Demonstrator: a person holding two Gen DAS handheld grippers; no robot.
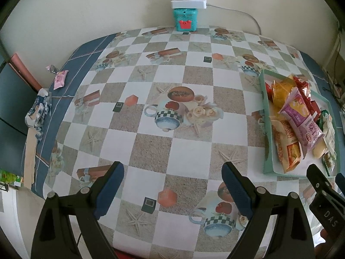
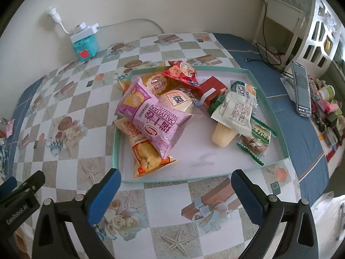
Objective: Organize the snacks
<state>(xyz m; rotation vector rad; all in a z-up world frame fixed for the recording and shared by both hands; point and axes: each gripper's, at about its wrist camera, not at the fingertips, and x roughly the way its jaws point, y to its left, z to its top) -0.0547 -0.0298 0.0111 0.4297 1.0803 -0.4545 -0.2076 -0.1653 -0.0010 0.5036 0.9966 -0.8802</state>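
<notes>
Left hand-held gripper (image 1: pixel 172 185) and right hand-held gripper (image 2: pixel 175 185) both agape, empty, over checkered tablecloth (image 1: pixel 151 146), cream wall (image 1: pixel 86 10) behind.

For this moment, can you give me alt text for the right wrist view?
A shallow mint-rimmed tray piled with snack packets, a purple packet on top, sits on a checkered tablecloth. The open right gripper hovers at its near edge, holding nothing.
</notes>
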